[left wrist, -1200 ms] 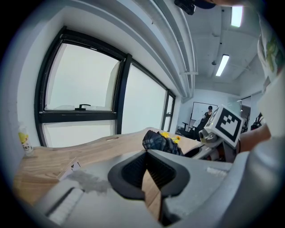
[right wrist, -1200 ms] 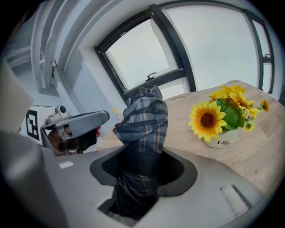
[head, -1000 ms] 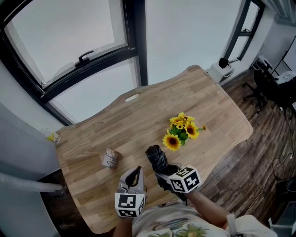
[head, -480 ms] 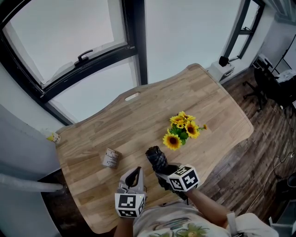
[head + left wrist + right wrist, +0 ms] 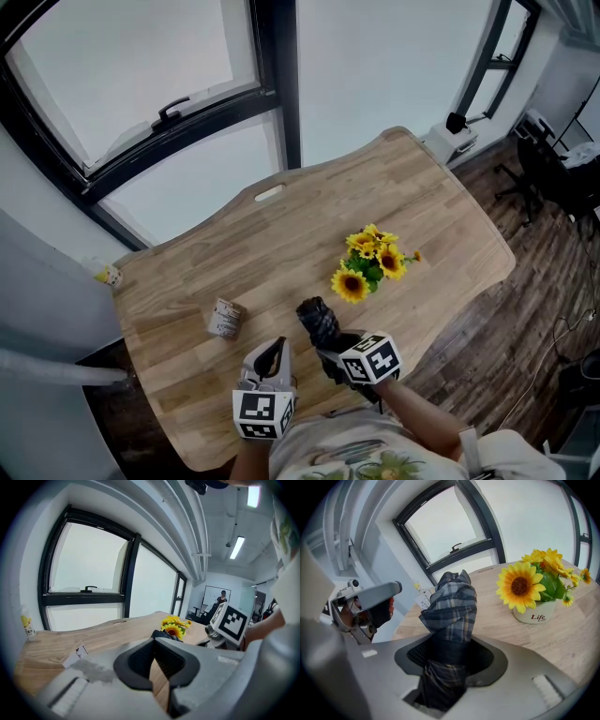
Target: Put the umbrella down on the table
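Observation:
A folded dark plaid umbrella (image 5: 317, 319) (image 5: 452, 606) juts forward out of my right gripper (image 5: 333, 347) (image 5: 450, 656), which is shut on its lower part. It hangs tilted over the near side of the wooden table (image 5: 281, 244); I cannot tell whether it touches the top. My left gripper (image 5: 272, 354) (image 5: 153, 641) hovers just to its left near the table's front edge, fingertips together and holding nothing. It also shows at the left of the right gripper view.
A white pot of sunflowers (image 5: 370, 264) (image 5: 534, 585) stands just beyond the umbrella, to the right. A small paper-wrapped box (image 5: 223, 321) (image 5: 76, 654) lies to the left. Large windows run behind the table; a small yellow bottle (image 5: 108, 276) sits at its far-left corner.
My right gripper has sunk a little toward the table with the umbrella still in it. The left gripper has stayed where it was.

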Available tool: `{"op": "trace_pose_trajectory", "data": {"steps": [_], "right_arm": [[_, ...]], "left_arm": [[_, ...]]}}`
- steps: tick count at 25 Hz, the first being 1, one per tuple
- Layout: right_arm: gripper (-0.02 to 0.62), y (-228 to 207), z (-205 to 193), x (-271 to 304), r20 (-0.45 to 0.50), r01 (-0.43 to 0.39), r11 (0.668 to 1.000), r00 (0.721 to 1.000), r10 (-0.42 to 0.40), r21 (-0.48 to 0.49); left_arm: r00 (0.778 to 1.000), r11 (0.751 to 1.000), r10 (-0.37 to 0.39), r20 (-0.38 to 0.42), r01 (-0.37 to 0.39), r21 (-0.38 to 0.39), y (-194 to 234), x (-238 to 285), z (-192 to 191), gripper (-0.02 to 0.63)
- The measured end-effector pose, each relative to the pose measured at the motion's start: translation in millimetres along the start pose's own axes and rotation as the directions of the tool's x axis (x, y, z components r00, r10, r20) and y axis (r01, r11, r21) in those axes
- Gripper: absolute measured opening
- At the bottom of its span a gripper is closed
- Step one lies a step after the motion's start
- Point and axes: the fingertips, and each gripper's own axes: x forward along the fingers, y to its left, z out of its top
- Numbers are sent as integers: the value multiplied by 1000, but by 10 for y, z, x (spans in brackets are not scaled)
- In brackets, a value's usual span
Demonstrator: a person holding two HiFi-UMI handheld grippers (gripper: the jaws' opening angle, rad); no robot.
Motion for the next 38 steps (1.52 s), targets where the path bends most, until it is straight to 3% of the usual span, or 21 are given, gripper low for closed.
{"op": "trace_pose_trajectory", "data": {"steps": [38], "right_arm": [[206,-265,-213,419,-131,26,1000,991,-25,4]], "left_arm": [[999,999,38,-33,-39,-38,155,36,-127,5]]}}
